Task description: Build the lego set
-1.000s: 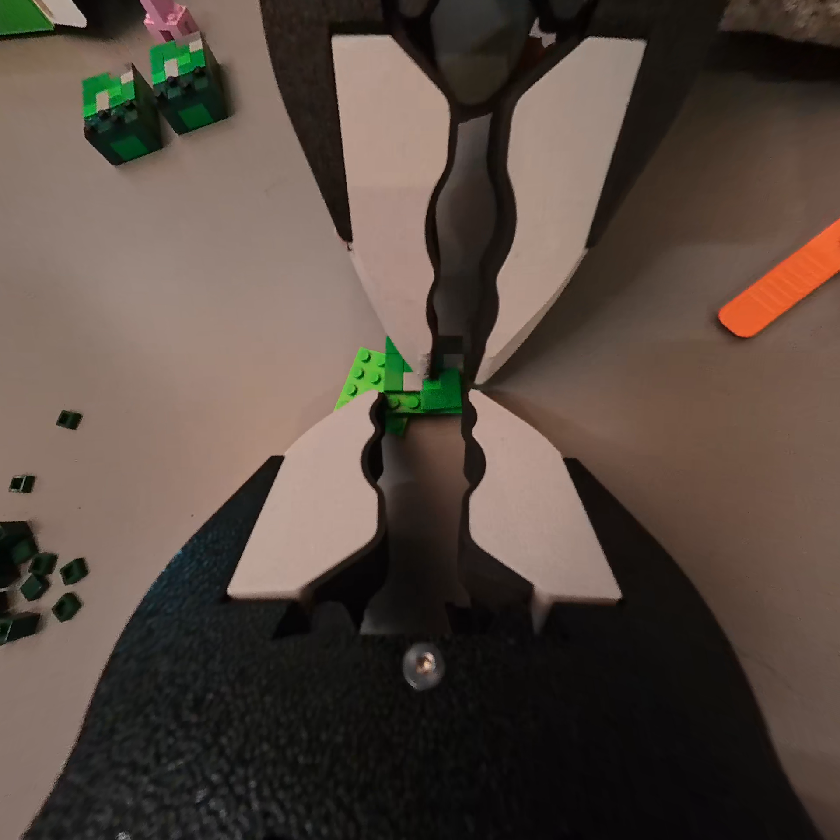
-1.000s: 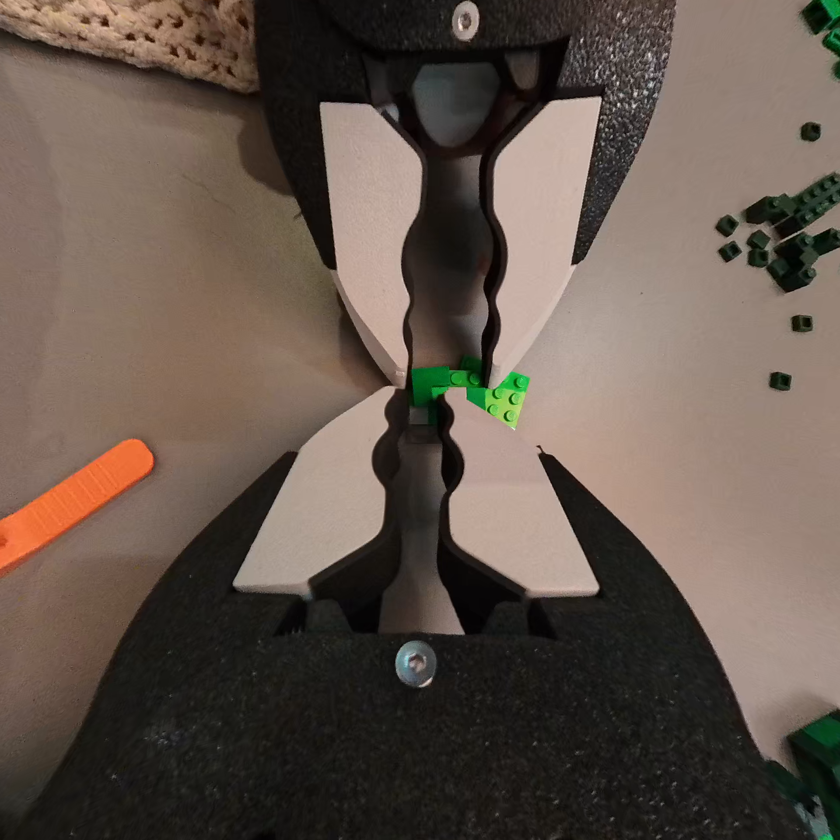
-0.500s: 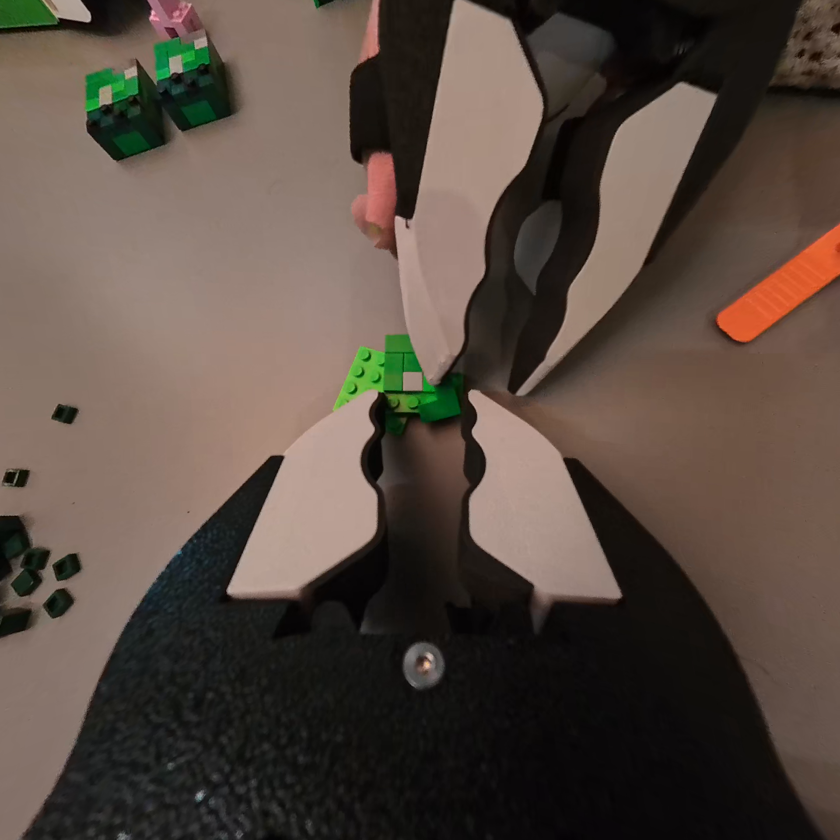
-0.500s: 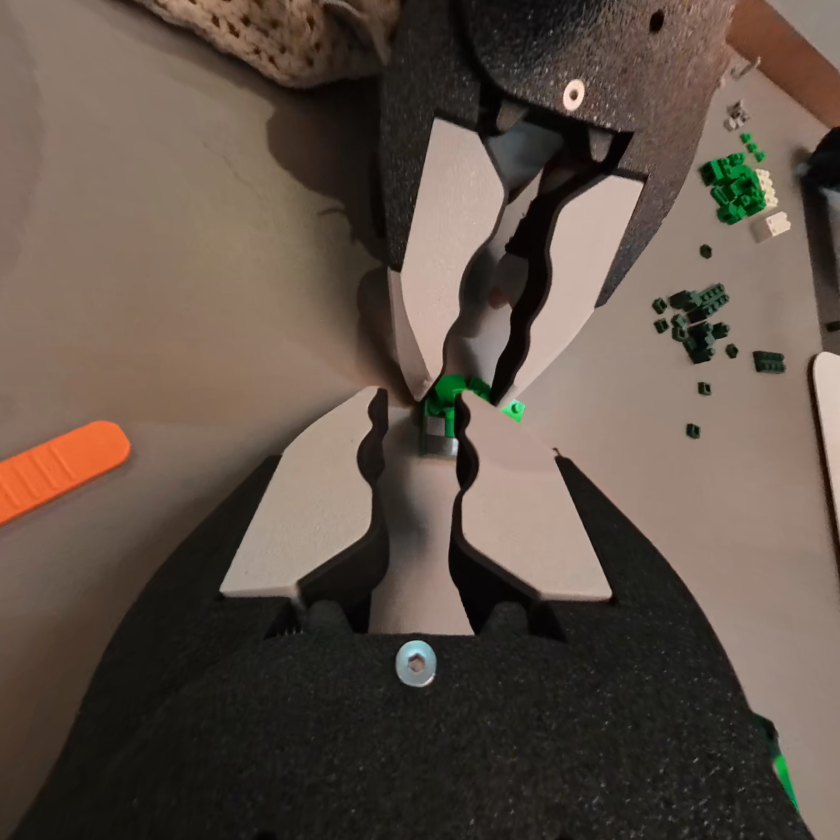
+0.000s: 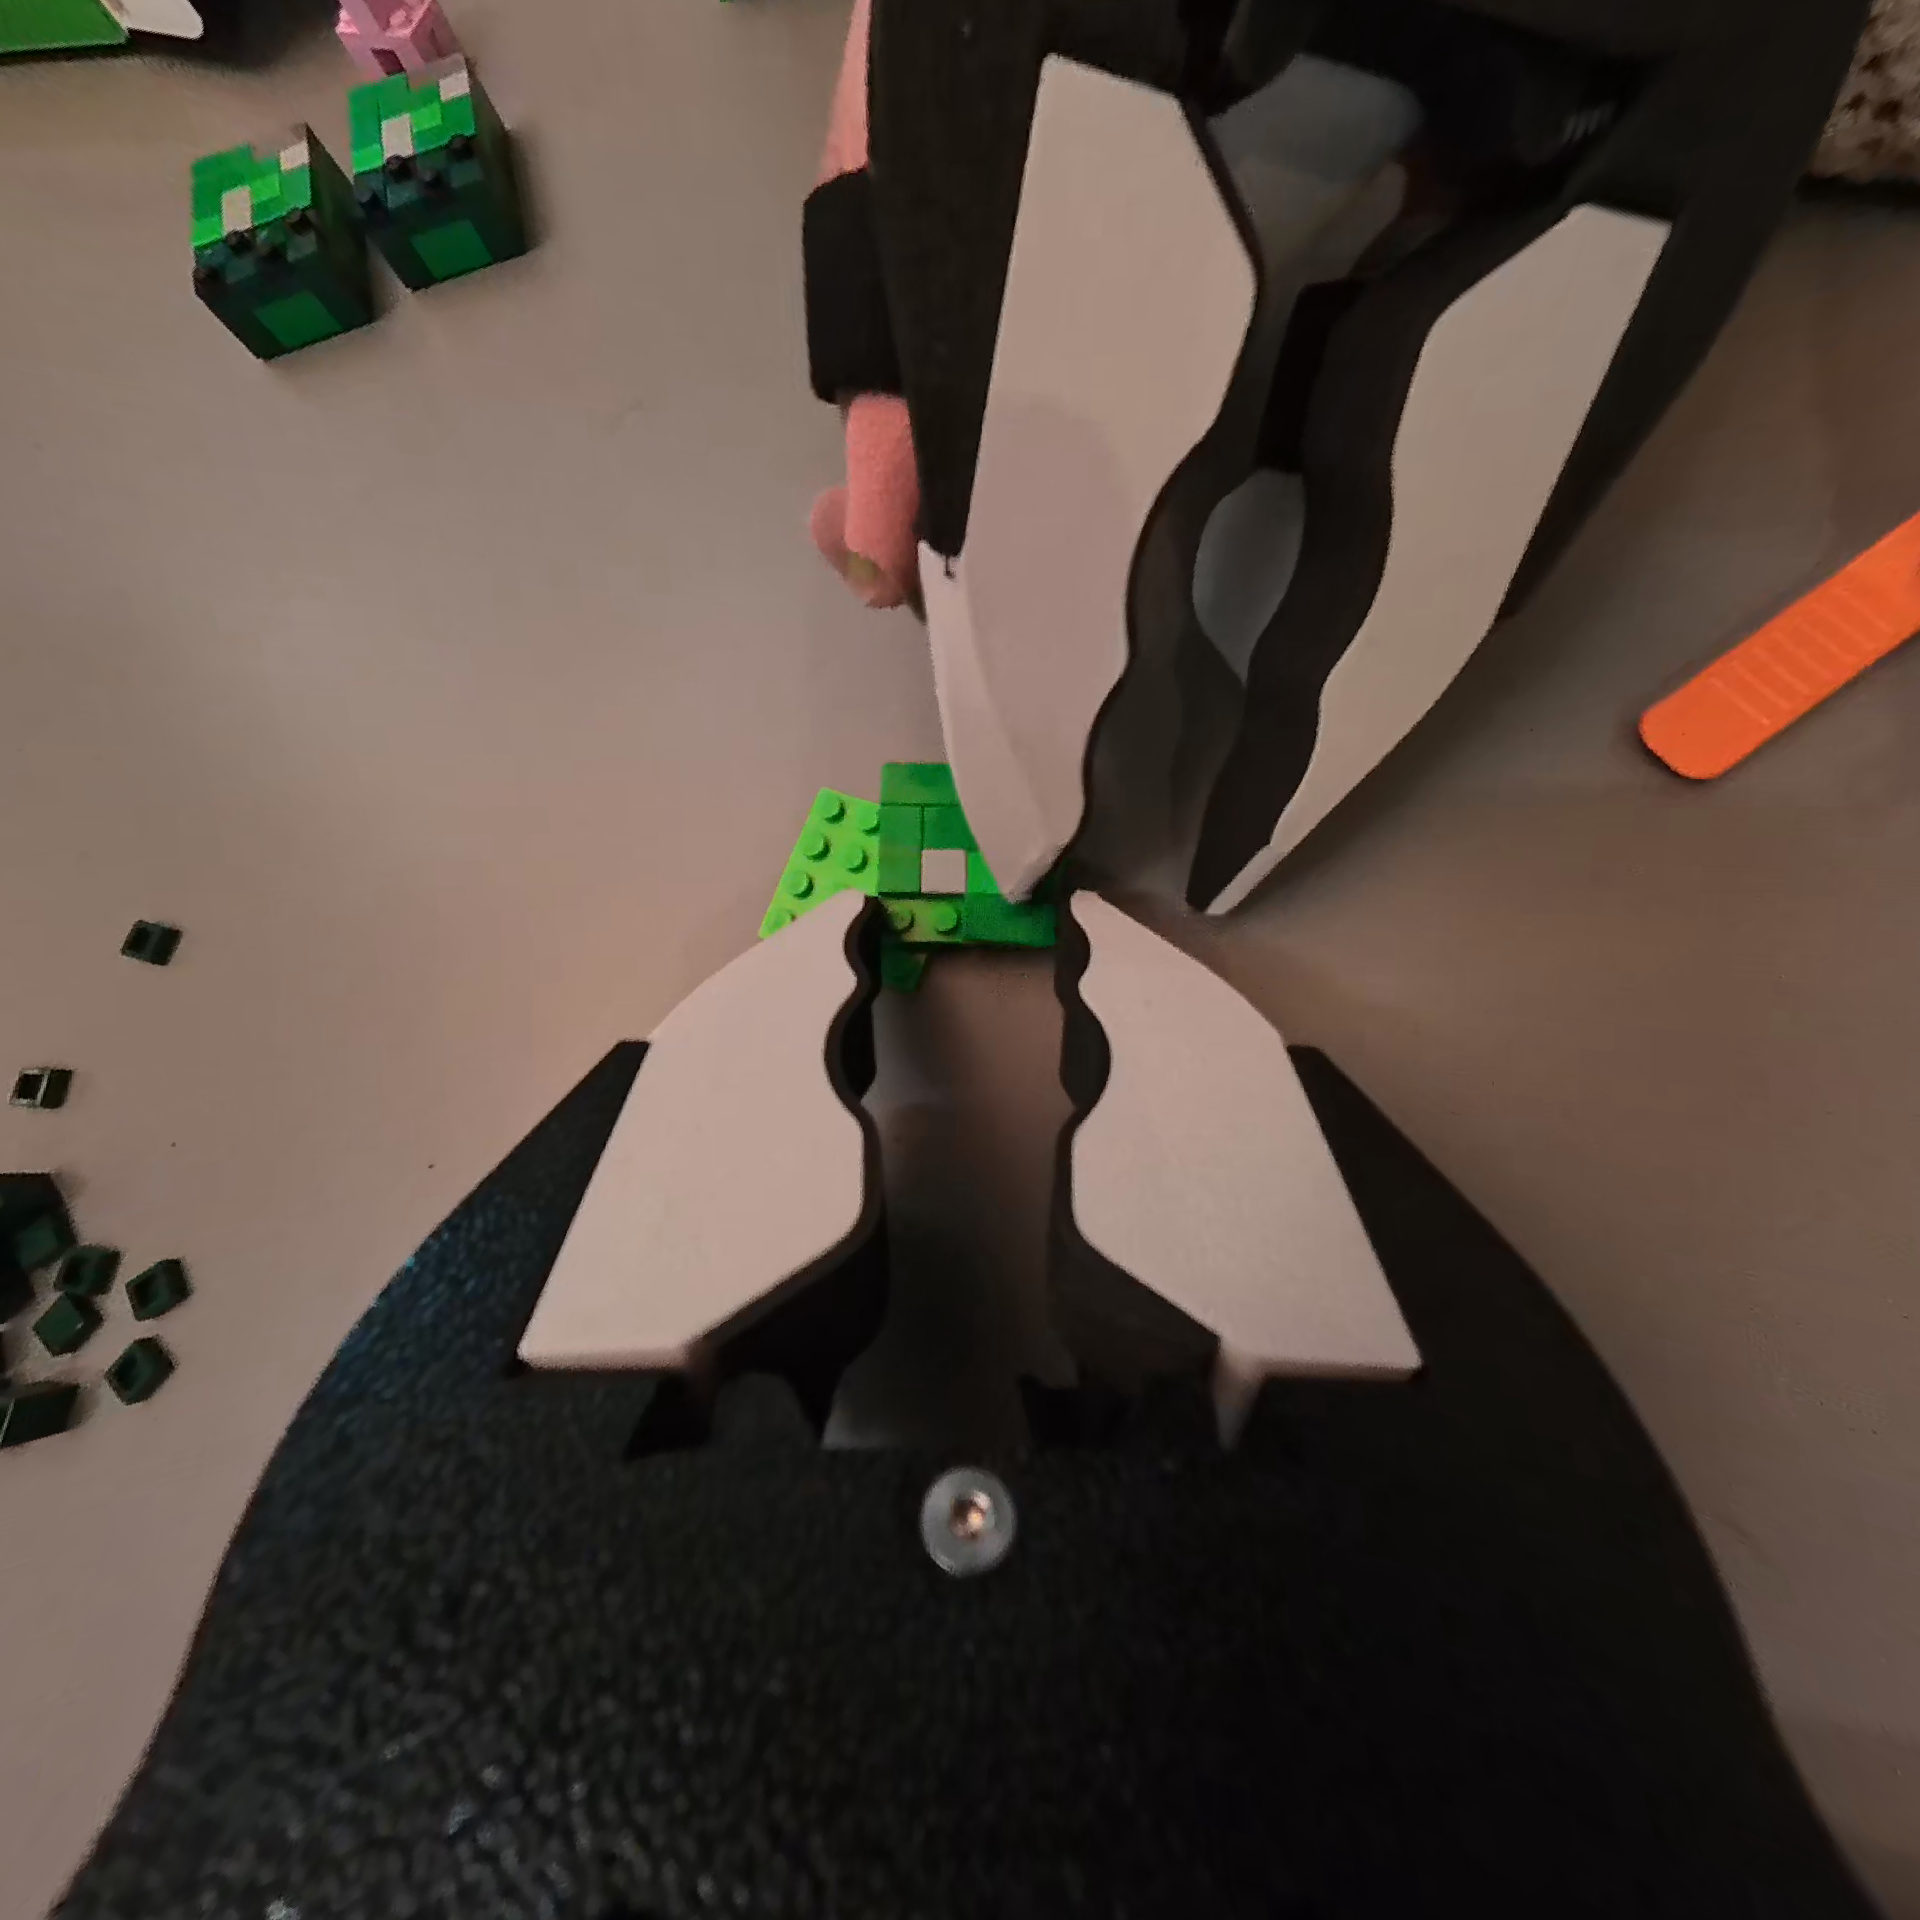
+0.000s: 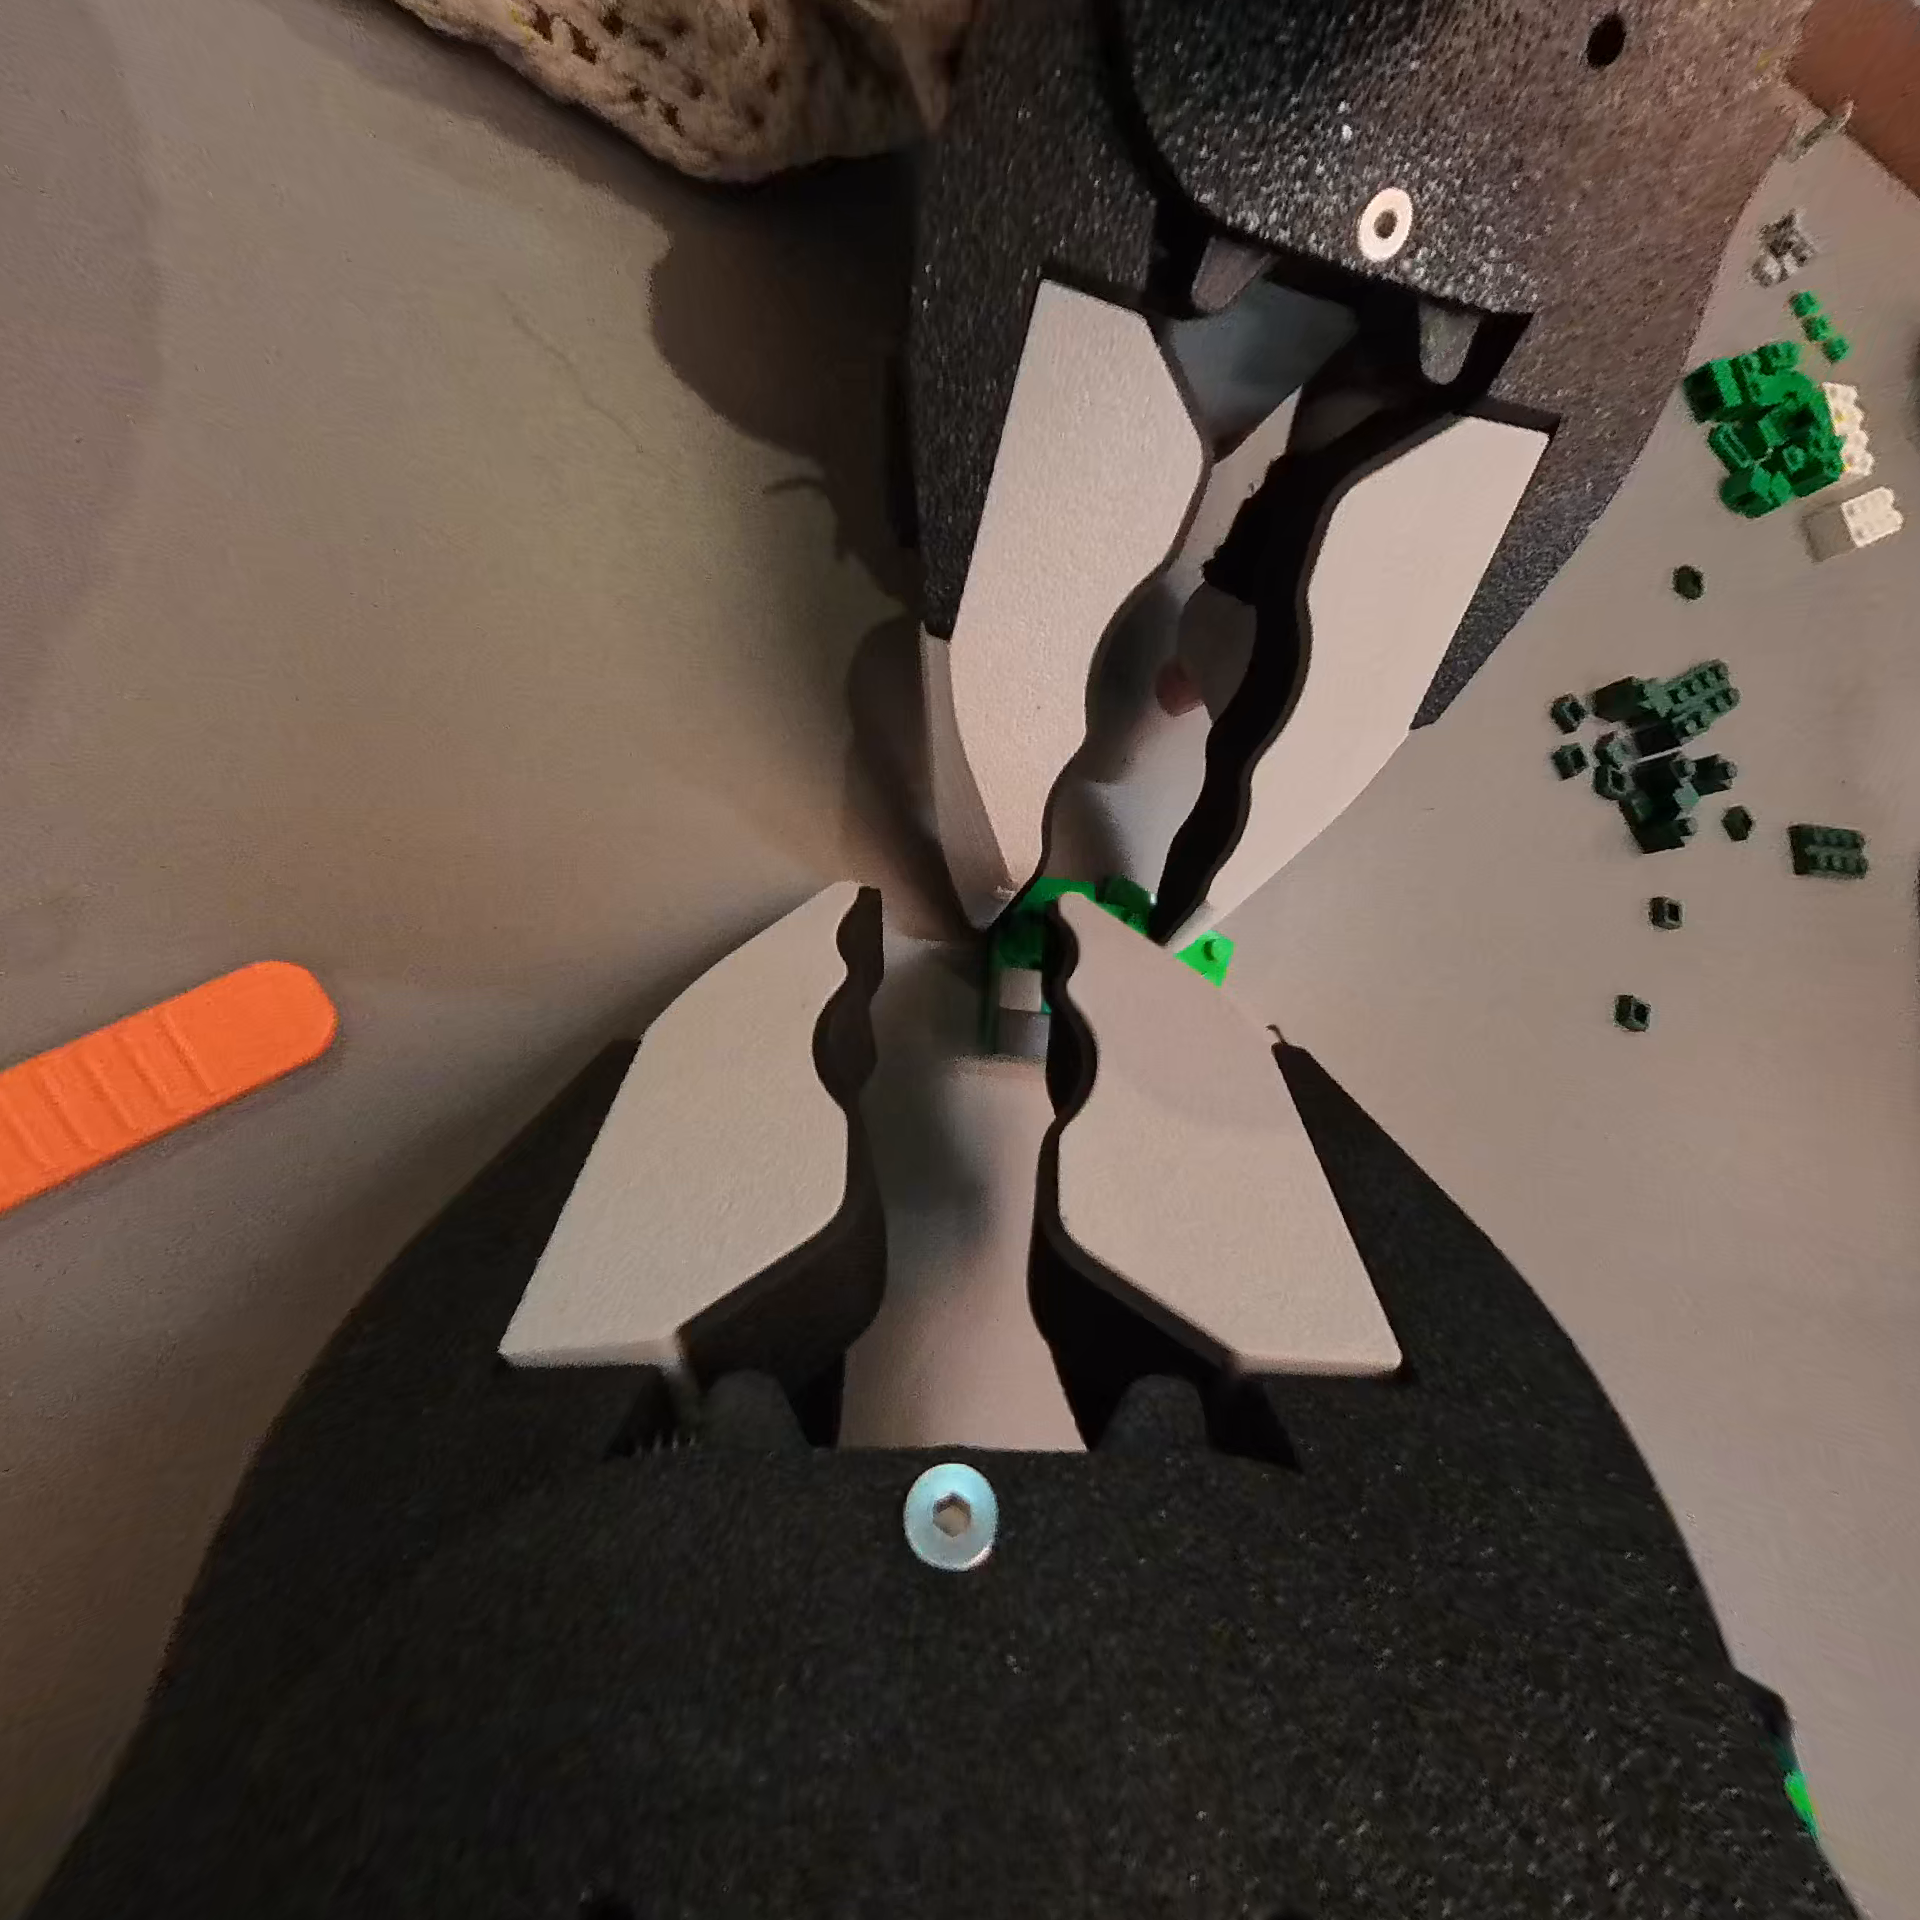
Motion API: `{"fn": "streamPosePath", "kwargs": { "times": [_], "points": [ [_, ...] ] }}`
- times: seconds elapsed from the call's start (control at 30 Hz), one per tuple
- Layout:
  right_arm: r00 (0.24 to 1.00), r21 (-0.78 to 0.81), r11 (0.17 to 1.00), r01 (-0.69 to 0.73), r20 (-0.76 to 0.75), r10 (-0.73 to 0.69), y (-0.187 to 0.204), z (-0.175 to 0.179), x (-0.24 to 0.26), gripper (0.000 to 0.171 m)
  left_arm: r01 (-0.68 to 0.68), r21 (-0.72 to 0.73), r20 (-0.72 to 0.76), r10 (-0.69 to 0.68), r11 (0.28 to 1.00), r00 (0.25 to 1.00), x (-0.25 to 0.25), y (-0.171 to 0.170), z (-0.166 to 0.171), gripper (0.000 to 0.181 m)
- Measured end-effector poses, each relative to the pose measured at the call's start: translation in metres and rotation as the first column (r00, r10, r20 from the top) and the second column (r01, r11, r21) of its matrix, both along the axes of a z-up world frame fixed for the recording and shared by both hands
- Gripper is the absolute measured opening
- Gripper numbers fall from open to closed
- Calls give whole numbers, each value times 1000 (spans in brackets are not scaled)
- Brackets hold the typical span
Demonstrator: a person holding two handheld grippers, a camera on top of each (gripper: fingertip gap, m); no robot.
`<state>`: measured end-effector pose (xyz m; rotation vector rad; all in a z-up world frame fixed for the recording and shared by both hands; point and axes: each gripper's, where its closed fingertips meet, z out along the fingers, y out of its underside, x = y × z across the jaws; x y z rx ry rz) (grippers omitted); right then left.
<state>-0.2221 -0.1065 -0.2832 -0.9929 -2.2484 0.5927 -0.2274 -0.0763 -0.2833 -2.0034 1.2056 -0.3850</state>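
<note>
A small green lego assembly (image 5: 914, 852) with a white tile and a light green plate lies low over the grey table. My left gripper (image 5: 961, 914) is shut on its near edge. In the right wrist view the assembly (image 6: 1081, 899) shows between the left gripper's tips (image 6: 1075, 914), with a small grey and green piece (image 6: 1013, 1003) on its near side. My right gripper (image 6: 961, 909) is open, and that piece lies against its right finger. In the left wrist view the right gripper (image 5: 1114, 894) comes from above, tilted, one fingertip touching the assembly.
An orange brick separator (image 5: 1787, 665) lies at the right. Two green block builds (image 5: 281, 270) and a pink figure (image 5: 395, 21) stand at the far left. Loose dark green pieces (image 6: 1652, 748) and a green and white pile (image 6: 1777, 426) lie beyond. A knitted cloth (image 6: 675, 73) lies behind. My right gripper's tips are some 10 centimeters from the orange brick separator (image 5: 1787, 665). My right wrist view (image 6: 99, 1115) looks at it from another angle.
My right gripper has opened, letting go of the small grey piece at the assembly, and has tilted to one side. My left gripper holds the assembly in the same place.
</note>
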Motion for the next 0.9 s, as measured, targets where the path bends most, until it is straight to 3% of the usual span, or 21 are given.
{"fn": "streamPosePath", "kwargs": {
  "times": [0.3,0.6,0.73,0.9],
  "points": [
    [1000,1,1000,11,14,-11,-3,-5,2,29,-3,-2,2,3,1000,1000,0,0,0,33],
    [999,103,994,25,-48,-20,5,-3,2,32,-36,-28,27,36,999,999,-4,3,1,33],
    [990,258,966,32,-138,4,17,0,0,31,-61,-27,15,62,998,998,-10,5,1,33],
    [973,490,870,53,-222,66,27,0,-9,32,-98,-14,34,99,995,995,-18,8,9,32]
  ]
}}
